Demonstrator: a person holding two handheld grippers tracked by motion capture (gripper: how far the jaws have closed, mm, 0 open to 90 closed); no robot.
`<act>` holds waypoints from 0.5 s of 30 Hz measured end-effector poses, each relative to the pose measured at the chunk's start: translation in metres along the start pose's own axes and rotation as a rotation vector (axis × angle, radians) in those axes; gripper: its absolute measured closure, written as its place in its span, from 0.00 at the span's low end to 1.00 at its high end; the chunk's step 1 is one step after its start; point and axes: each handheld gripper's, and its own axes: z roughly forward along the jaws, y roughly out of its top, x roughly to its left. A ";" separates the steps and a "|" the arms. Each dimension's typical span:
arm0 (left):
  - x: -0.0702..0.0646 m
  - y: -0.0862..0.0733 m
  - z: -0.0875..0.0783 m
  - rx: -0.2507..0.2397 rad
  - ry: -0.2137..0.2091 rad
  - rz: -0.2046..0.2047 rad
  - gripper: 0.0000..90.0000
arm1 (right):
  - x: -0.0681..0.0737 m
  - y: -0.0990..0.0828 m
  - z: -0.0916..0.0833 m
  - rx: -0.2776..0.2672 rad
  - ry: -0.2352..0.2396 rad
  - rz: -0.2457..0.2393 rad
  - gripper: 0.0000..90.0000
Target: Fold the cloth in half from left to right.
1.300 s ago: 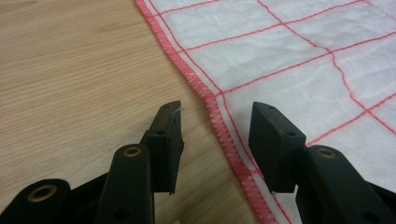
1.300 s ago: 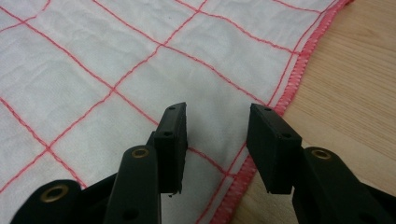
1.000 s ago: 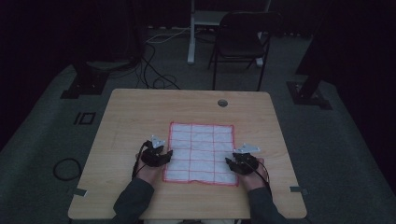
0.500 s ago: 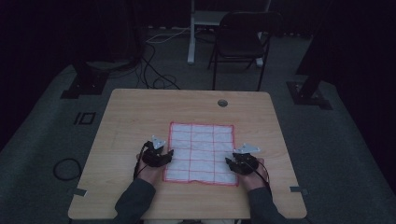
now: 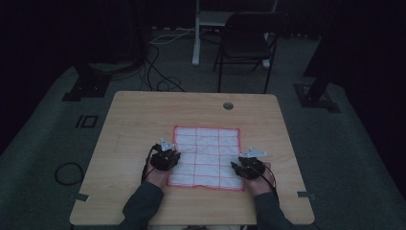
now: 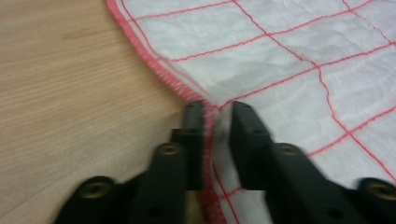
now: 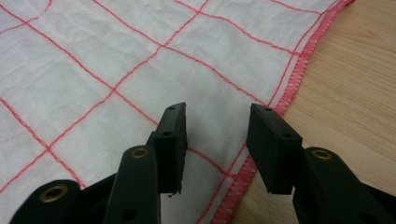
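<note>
**Cloth handling — one edge pinched, the other not yet gripped**

The cloth (image 5: 206,155) lies flat on the table (image 5: 134,120), at its near centre. The left gripper (image 6: 215,112) sits at the cloth's left hem, jaws nearly closed on a raised fold of hem. The right gripper (image 7: 217,126) hovers over the cloth's right hem — jaws wide apart, holding nothing. Judged progress: early; the right-side grip and any lift or fold remain.
</note>
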 end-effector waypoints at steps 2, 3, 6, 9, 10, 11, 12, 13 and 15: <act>0.001 -0.001 -0.001 -0.002 -0.004 -0.008 0.94 | 0.001 0.000 0.000 -0.001 -0.005 0.001 0.64; 0.001 -0.002 -0.002 -0.001 -0.005 -0.010 0.95 | 0.001 0.000 0.000 -0.001 -0.008 0.000 0.63; 0.003 -0.004 -0.004 0.003 -0.004 -0.001 0.96 | 0.002 0.000 0.000 0.000 -0.008 0.004 0.63; 0.006 -0.007 -0.007 -0.004 -0.008 -0.016 0.96 | 0.003 0.000 -0.001 0.003 -0.002 0.000 0.63; 0.007 -0.009 -0.009 -0.005 -0.008 -0.018 0.96 | 0.003 0.000 -0.001 0.003 0.001 -0.002 0.63; 0.009 -0.010 -0.010 -0.004 -0.009 -0.021 0.96 | 0.004 0.000 -0.001 0.003 0.004 -0.002 0.63; 0.010 -0.011 -0.012 -0.006 -0.009 -0.024 0.96 | 0.005 0.000 -0.001 0.003 0.008 -0.005 0.62; 0.011 -0.012 -0.013 -0.006 -0.008 -0.026 0.96 | 0.007 0.000 -0.001 0.004 0.012 -0.007 0.62; 0.013 -0.015 -0.016 -0.007 -0.010 -0.033 0.96 | 0.010 0.001 0.000 0.004 0.018 -0.017 0.62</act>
